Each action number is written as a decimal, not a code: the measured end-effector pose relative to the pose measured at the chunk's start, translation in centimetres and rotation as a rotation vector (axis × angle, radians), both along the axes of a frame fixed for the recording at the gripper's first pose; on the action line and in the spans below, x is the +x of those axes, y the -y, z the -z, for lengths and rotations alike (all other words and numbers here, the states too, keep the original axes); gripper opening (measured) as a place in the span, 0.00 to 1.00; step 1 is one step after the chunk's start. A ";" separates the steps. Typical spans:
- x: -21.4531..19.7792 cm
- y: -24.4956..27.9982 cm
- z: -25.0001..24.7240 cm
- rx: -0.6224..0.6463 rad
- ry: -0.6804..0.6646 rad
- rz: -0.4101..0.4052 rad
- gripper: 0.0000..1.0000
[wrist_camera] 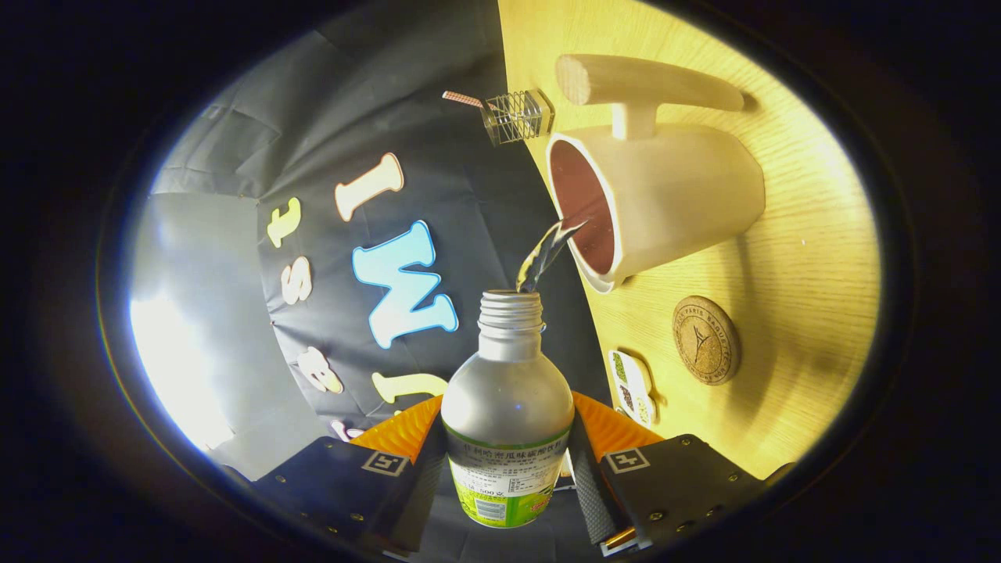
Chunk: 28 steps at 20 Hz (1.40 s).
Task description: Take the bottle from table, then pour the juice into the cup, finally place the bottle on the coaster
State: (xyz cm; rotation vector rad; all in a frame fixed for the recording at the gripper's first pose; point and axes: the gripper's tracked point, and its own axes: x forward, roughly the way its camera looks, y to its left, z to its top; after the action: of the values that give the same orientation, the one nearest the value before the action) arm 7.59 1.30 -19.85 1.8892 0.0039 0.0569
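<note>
Between the two fingers of the gripper [507, 461] sat the clear plastic bottle [507, 407], both padded fingers pressed against its labelled sides, cap off, its threaded neck pointing toward the cup. From its mouth a thin stream of juice [547, 252] ran into the cream cup [665, 203] with dark red lining and a long handle, which stood on the light wooden table [805, 266]. Beside the cup lay the round cork coaster [706, 339], bare, with a small patterned packet [632, 385] near it and a wire basket [518, 116] beyond the cup.
</note>
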 end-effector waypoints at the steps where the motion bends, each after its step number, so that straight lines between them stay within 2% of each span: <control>1: -0.1 0.0 -0.1 0.008 0.003 0.003 0.76; 14: 0.0 0.3 -0.7 0.091 0.004 0.025 0.76; 28: 0.3 2.1 -2.4 0.260 -0.004 0.090 0.76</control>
State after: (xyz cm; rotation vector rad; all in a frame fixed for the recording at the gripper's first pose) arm 7.86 -0.84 -17.43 2.1471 -0.0898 -0.0092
